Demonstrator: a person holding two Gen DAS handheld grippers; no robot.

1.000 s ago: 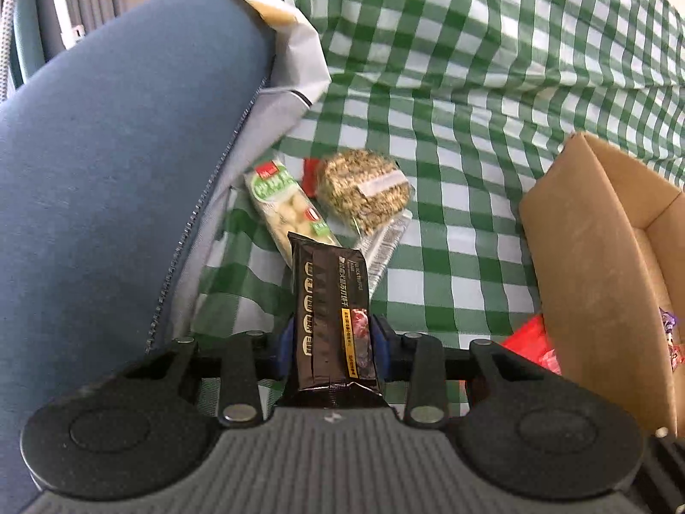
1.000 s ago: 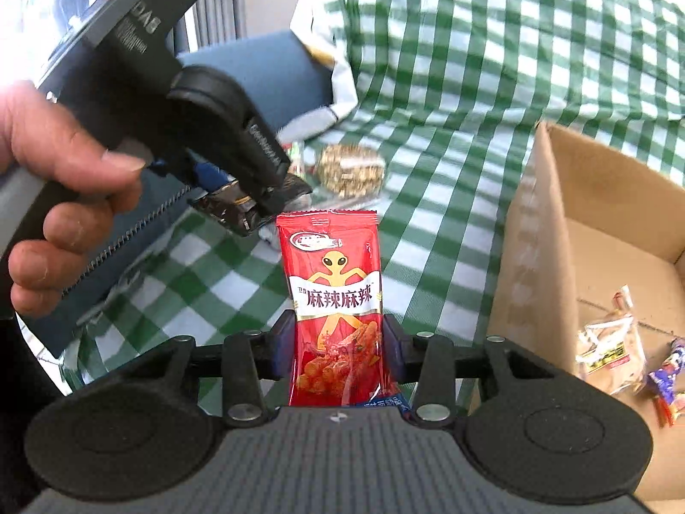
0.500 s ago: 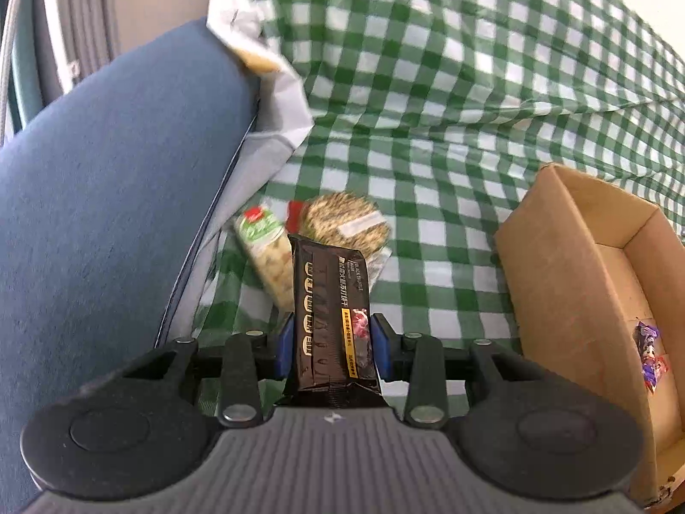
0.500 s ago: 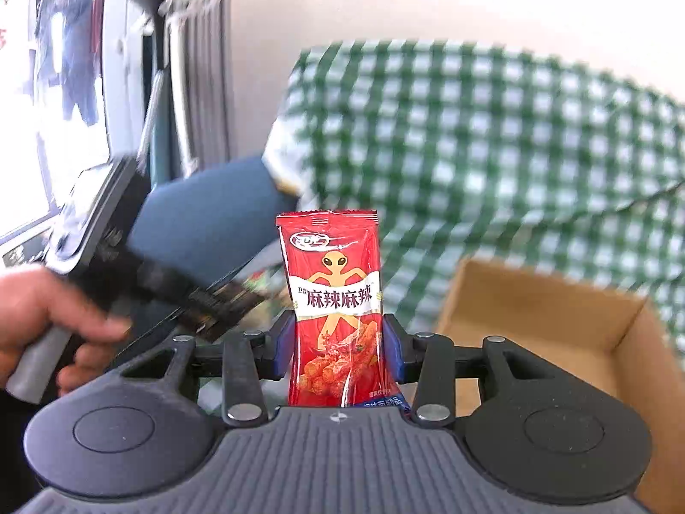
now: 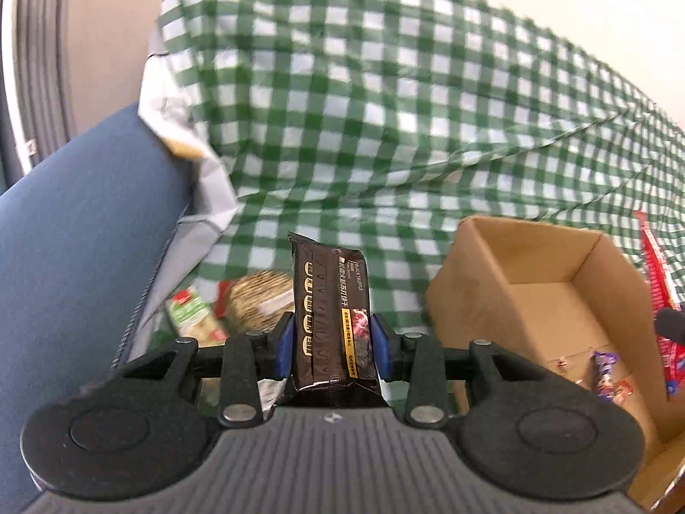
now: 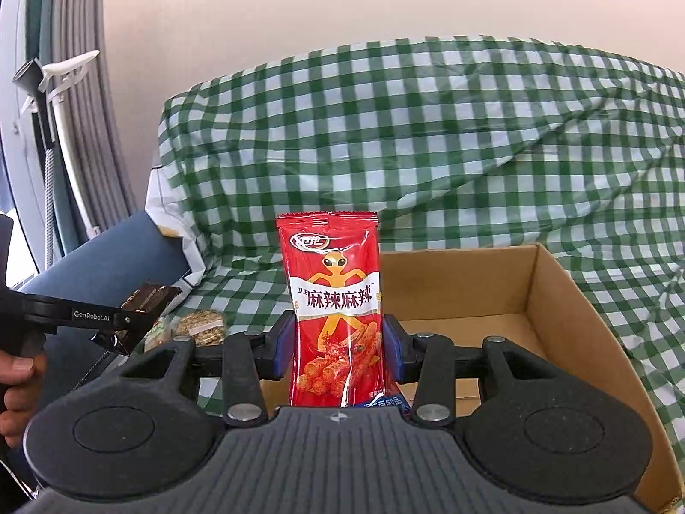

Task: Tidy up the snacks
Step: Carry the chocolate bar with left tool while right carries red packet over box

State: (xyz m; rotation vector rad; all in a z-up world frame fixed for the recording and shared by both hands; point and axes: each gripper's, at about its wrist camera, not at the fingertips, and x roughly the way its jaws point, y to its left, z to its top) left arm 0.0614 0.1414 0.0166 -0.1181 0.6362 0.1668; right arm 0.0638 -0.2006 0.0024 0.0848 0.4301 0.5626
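Green-checked cloth (image 6: 428, 137) lay under your cardboard box (image 6: 556, 300). Your left gripper (image 5: 332, 342) clamped a dark snack bar (image 5: 329, 312), your right gripper (image 6: 338, 342) a red snack packet (image 6: 334, 300), both near the box. Both looked light, crinkly and slippery, best gripped mid-body. Blur obscured the snacks inside the box.

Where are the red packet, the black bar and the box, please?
Red packet (image 6: 336, 312), right wrist view, front label.
Black bar (image 5: 332, 317), left wrist view, wrapper middle.
Box (image 6: 552, 295), right wrist view, inner right wall.
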